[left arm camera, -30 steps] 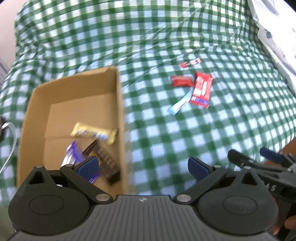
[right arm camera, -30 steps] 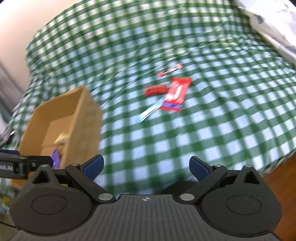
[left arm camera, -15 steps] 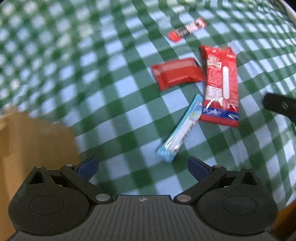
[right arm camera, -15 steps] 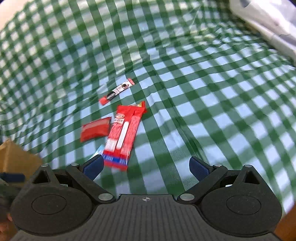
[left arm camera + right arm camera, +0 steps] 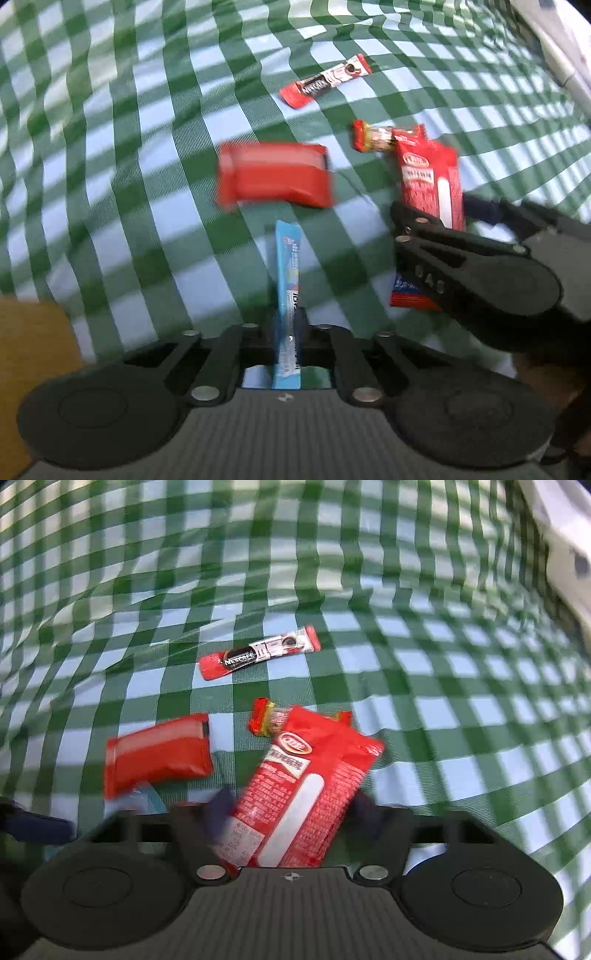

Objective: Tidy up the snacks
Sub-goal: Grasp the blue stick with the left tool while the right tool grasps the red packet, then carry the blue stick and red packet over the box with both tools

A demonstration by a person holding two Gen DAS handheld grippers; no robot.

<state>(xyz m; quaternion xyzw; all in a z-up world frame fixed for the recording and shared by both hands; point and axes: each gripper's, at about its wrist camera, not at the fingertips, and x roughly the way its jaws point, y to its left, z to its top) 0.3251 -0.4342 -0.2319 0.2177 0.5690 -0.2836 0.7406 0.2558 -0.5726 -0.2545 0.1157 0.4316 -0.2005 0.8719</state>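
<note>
**Now both grippers are down on the snacks**

Since half a second ago, the left gripper point(image 5: 287, 332) has clamped its jaws fully on the blue stick packet point(image 5: 288, 280), which then lay loose on the checked cloth point(image 5: 147, 110). The right gripper point(image 5: 291, 812) has just been closing; the long red wafer pack point(image 5: 306, 797) sits between its half-closed jaws, though blur hides whether the pads press it. Just left of that pack lies the red pouch point(image 5: 159, 753); beyond it lie a small red candy point(image 5: 266, 720) and the Nescafe stick point(image 5: 258, 653). Farther from the pack, the cloth is bare. The cardboard box point(image 5: 33, 350) edges the left wrist view's lower left corner.
</note>
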